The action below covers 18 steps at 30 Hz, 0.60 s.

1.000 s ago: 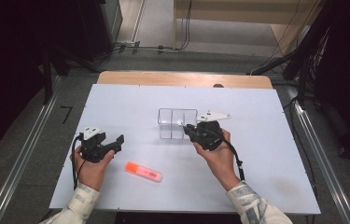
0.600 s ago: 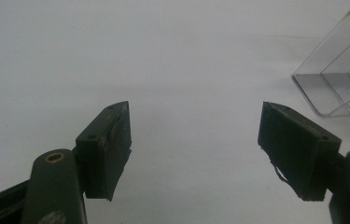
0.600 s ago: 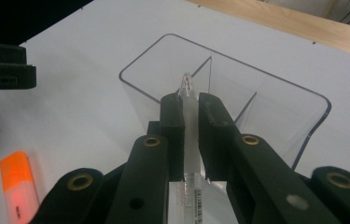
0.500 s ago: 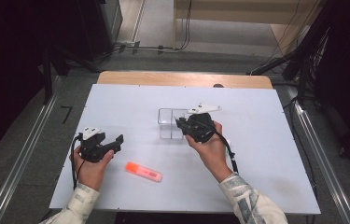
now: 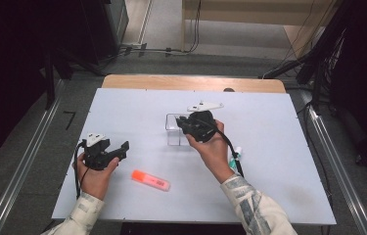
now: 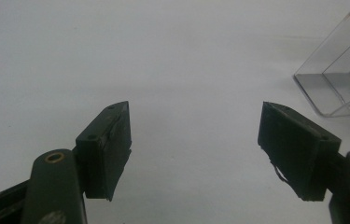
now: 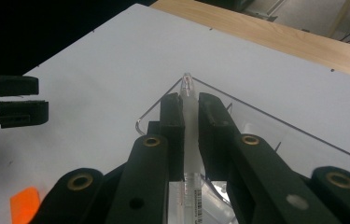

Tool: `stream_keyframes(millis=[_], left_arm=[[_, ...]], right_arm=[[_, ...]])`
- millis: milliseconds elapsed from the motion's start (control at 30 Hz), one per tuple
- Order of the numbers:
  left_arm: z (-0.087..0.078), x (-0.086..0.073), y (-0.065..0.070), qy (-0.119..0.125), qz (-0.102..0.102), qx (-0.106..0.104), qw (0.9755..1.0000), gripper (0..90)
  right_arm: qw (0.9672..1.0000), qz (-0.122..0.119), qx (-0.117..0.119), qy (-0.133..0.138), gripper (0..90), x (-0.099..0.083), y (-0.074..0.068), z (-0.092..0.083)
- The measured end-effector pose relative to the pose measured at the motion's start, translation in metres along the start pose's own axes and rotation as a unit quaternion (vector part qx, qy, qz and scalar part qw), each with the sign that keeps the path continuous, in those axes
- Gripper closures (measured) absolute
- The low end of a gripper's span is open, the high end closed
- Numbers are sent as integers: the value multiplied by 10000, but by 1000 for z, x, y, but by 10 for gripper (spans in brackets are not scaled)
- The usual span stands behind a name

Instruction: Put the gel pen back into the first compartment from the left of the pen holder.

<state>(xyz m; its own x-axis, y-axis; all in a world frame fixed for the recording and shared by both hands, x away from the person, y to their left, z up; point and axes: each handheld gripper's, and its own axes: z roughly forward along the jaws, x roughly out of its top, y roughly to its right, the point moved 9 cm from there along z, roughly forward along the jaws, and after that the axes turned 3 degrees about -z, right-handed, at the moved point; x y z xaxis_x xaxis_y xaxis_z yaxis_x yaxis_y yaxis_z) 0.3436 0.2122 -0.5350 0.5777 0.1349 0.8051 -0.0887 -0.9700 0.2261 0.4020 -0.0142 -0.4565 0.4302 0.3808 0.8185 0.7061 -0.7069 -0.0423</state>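
While the right gripper [image 7: 190, 109] pinches a clear pen [image 7: 189, 140] above the clear box [image 7: 303, 140] on the worktop [image 5: 137, 112], the left gripper [image 6: 196, 144] rests with jaws wide apart, holding nothing.

**Count on the worktop**

From my station I count two grippers: the left gripper [image 5: 103, 152] and the right gripper [image 5: 196, 125], each with two black jaws. I see one clear plastic box [image 5: 176, 128], with what looks like two compartments. There is one clear pen [image 7: 190, 135] and one orange highlighter [image 5: 150, 180]. One small tube with a green end [image 5: 235, 157] lies beside my right forearm. All of it sits on one white worktop [image 5: 279, 147]. Two hands, two patterned sleeves.
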Motion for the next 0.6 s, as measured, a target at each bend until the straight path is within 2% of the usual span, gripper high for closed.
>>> stream_keyframes(millis=[600], left_arm=[[0,1,1,22,49,9,10000,260]], right_arm=[[10000,26,25,89,793,24,-1,14]])
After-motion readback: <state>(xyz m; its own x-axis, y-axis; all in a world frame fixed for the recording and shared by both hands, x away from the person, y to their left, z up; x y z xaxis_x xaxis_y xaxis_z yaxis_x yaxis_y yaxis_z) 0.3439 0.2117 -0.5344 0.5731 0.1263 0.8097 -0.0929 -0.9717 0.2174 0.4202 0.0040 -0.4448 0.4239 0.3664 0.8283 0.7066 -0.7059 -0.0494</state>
